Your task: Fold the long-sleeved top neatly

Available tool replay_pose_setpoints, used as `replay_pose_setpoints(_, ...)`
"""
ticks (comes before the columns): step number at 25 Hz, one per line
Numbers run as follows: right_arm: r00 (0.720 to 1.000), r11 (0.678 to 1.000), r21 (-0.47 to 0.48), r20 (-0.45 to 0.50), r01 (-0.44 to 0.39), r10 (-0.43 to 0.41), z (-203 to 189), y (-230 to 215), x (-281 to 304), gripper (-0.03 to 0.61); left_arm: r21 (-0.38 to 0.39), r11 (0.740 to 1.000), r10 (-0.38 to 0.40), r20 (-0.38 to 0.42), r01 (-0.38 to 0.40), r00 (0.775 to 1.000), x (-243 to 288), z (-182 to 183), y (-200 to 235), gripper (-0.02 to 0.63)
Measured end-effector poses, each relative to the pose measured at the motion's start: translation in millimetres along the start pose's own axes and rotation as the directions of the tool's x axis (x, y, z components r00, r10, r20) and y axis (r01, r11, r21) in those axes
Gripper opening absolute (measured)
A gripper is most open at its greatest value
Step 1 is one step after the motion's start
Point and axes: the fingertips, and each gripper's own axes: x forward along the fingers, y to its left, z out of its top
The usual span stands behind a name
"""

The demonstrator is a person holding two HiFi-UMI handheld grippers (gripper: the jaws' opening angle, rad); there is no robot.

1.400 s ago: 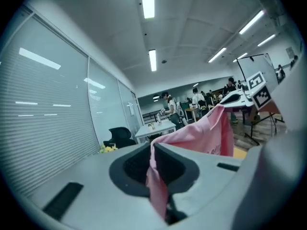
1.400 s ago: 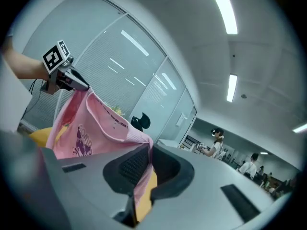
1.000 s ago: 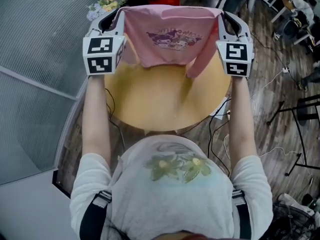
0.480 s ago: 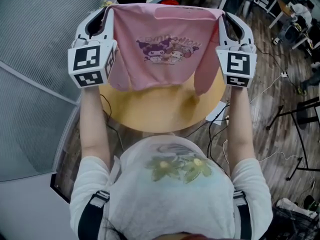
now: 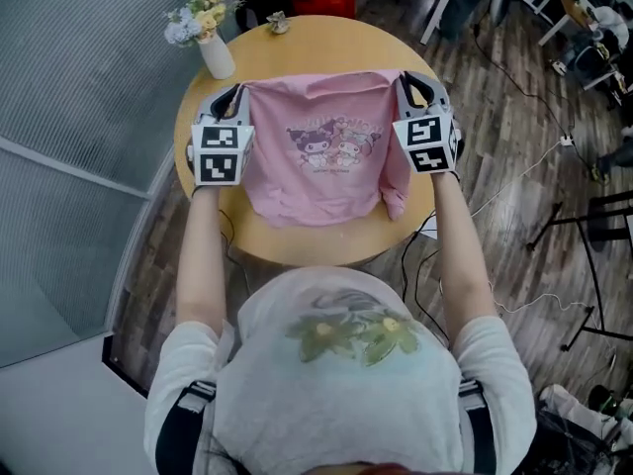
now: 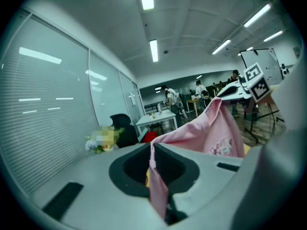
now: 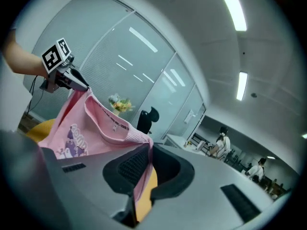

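Head view: pink top (image 5: 326,171) at frame centre, over round table (image 5: 326,38). Left gripper (image 5: 241,91) and right gripper (image 5: 402,79) each clamped on one upper corner.

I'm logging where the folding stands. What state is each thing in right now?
pink top: unfolded, print side up, spread over the round table, pinched at both shoulders.
left gripper: shut on the pink top's shoulder.
right gripper: shut on the other shoulder.
flower vase: upright at the table's far left edge.
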Motion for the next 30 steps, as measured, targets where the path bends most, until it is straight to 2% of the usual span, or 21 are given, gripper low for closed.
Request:
replay_pose_setpoints(3, 0.994, 0.998, -0.004, -0.090, -0.062, 0.062, -55, 43, 19, 0.038, -0.060, 0.998, -0.025, -0.083, 0.020, 0.996, 14, -70, -17, 0.023)
replay_pose_setpoints(6, 0.985, 0.996, 0.008, -0.145, -0.090, 0.090, -85, 64, 44, 0.038, -0.096, 0.995, -0.052, -0.123, 0.040, 0.991, 34, -102, -18, 0.024)
replay_pose_setpoints(14, 0.953, 0.985, 0.058, -0.252, -0.161, 0.171, -133, 51, 143, 0.040, -0.122, 0.988, -0.115, -0.202, 0.091, 0.973, 135, -122, -7, 0.025)
replay_pose_setpoints(20, 0.921, 0.973, 0.059, -0.316, -0.221, 0.228, -158, 39, 227, 0.040, -0.141, 0.983, -0.149, -0.259, 0.115, 0.954, 209, -133, 8, 0.025)
replay_pose_setpoints(27, 0.864, 0.951, 0.076, -0.401, -0.299, 0.303, -195, 58, 285, 0.038, -0.182, 0.977, -0.167, -0.354, 0.108, 0.920, 257, -180, 8, 0.025)
replay_pose_setpoints(30, 0.848, 0.940, 0.148, -0.406, -0.306, 0.340, -202, 66, 304, 0.040, -0.228, 0.971, -0.161, -0.374, 0.077, 0.913, 268, -197, 10, 0.025)
